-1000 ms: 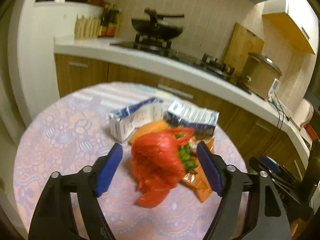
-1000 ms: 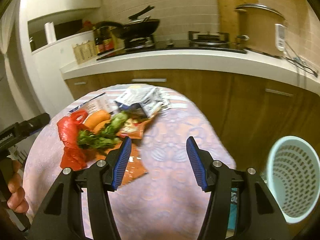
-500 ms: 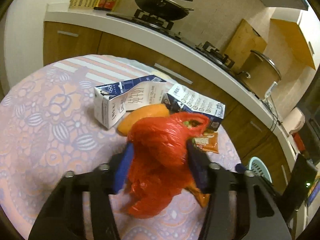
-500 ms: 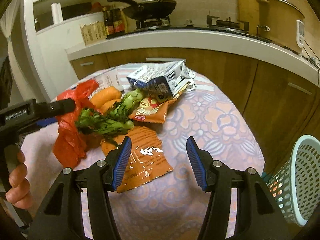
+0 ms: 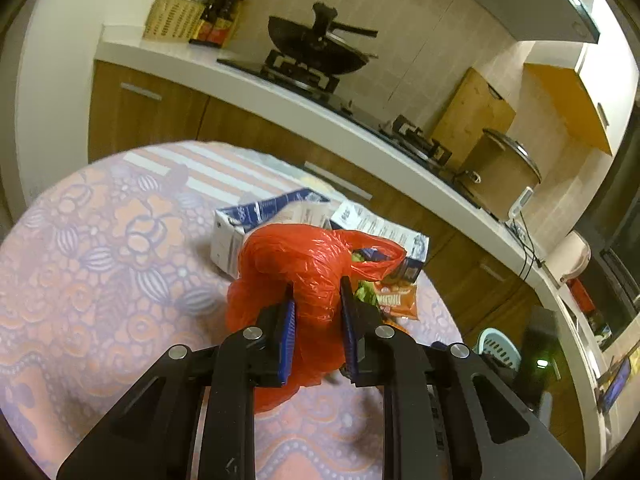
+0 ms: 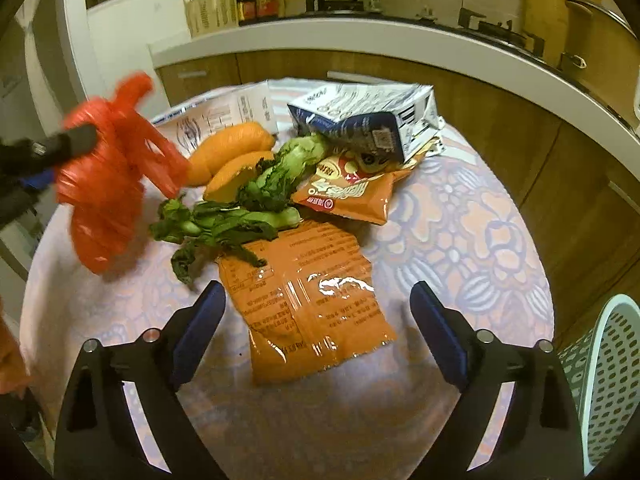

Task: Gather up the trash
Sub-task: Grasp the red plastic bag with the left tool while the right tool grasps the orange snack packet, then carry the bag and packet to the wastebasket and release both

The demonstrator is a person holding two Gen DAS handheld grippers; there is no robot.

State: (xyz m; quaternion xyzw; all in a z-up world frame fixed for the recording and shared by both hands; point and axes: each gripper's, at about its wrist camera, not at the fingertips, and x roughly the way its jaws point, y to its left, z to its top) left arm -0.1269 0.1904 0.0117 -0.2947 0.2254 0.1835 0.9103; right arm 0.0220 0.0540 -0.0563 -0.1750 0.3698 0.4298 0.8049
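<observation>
My left gripper (image 5: pixel 316 312) is shut on a crumpled red plastic bag (image 5: pixel 304 272) and holds it off the round table; the bag also shows in the right wrist view (image 6: pixel 108 184) at the left. My right gripper (image 6: pixel 318 312) is open and empty, just in front of a flat orange snack packet (image 6: pixel 316 300). Behind it lie leafy greens (image 6: pixel 240 216), two orange peels (image 6: pixel 232 152), a second orange snack bag (image 6: pixel 348 192) and two crushed milk cartons (image 6: pixel 372 120).
A pale perforated waste basket (image 6: pixel 600 380) stands on the floor to the right of the table (image 6: pixel 480 232), and shows small in the left wrist view (image 5: pixel 498 350). A kitchen counter (image 5: pixel 320 116) with stove, wok and cooker runs behind the table.
My left gripper closed on the red bag and lifted it off the pile, uncovering the greens. My right gripper moved in closer over the flat orange packet and stayed open.
</observation>
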